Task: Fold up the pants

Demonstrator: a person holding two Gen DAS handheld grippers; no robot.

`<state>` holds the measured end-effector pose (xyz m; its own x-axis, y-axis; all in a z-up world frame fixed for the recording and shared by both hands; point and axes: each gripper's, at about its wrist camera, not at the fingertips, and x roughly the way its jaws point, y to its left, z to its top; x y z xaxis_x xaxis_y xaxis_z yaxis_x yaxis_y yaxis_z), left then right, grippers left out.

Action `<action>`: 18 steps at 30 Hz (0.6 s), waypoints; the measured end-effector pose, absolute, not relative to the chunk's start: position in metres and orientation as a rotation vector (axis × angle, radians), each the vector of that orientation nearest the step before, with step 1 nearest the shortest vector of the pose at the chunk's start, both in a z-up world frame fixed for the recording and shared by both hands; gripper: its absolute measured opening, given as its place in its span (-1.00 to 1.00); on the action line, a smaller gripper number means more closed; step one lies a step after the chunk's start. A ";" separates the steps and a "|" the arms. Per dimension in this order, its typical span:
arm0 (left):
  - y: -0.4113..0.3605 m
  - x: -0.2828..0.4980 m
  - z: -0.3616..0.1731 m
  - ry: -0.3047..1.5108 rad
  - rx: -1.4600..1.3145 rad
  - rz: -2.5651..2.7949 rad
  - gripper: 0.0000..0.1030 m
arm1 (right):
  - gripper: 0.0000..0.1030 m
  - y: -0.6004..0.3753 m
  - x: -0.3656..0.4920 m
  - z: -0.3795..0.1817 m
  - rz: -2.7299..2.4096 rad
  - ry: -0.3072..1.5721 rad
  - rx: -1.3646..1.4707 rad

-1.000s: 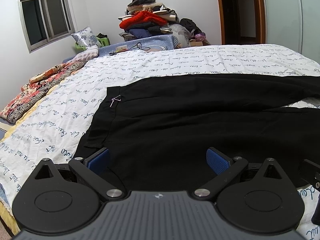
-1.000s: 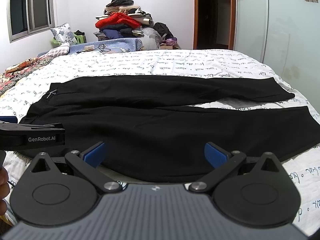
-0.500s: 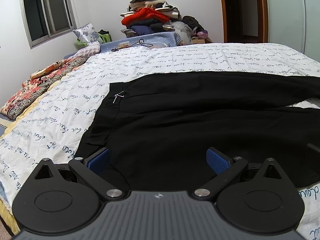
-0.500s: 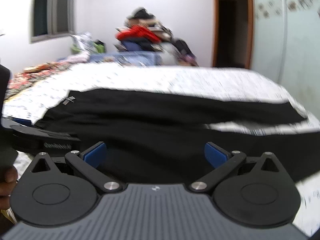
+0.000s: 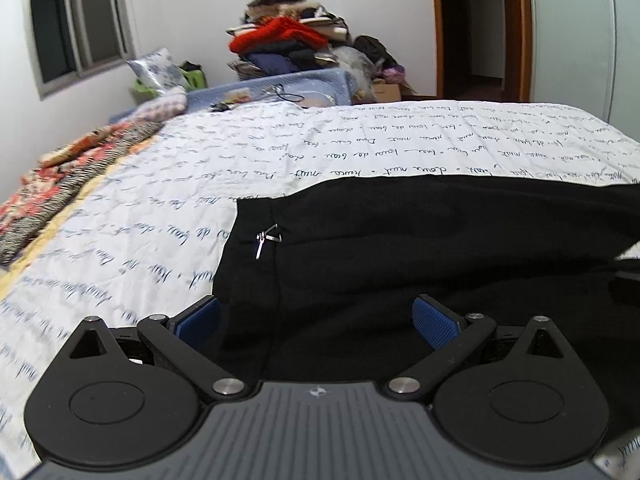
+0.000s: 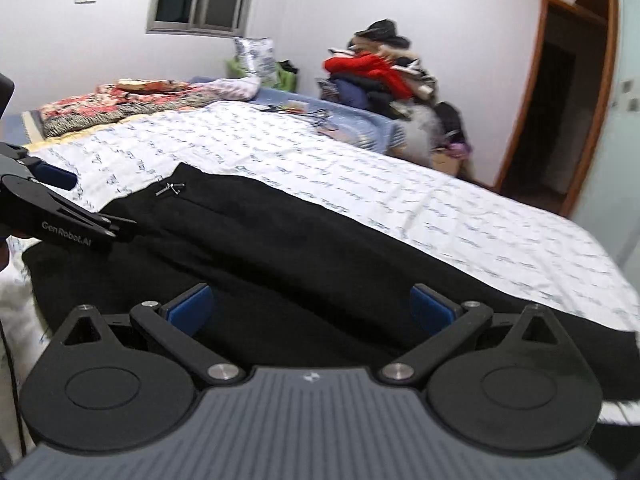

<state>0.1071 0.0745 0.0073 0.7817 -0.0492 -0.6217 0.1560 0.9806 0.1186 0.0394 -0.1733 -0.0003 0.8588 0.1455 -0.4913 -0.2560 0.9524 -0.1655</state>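
White bedding printed with lines of blue script covers the bed (image 5: 360,152), and the black pants (image 5: 400,260) lie spread across its near side, waistband toward the left edge and legs running off to the right, the far leg a long strip toward the right edge in the right wrist view. A small metal clasp (image 5: 267,238) glints at the far waistband corner. The left gripper (image 5: 316,320) hovers low over the waistband end with its jaws wide apart and nothing between them; the left blue pad sits right at the cloth's left border. The right gripper (image 6: 310,306) is likewise spread wide and empty, poised over the seat and upper legs. Neither has a hold yet, so the risks lie in the pinch to come. Black cloth on black gives little to judge layers by — a jaw could close on the top layer alone, and the fold would drag the under layer out of line. A pinch set too deep might catch the bedding along with the pants and lift both. The two legs lie apart, not stacked, so folding them over unevenly would leave a skewed crease. Piled clothes (image 5: 288,44) at the far side are well clear.
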 end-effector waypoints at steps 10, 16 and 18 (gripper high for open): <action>0.128 0.220 -0.002 0.701 0.117 -0.175 1.00 | 1.00 -0.200 0.158 -0.005 0.472 0.547 -0.225; 0.148 0.278 -0.026 0.777 0.148 -0.229 0.98 | 1.00 -0.216 0.224 -0.012 0.524 0.516 -0.276; 0.151 0.290 -0.031 0.773 0.170 -0.264 0.98 | 1.00 -0.221 0.245 -0.016 0.520 0.525 -0.294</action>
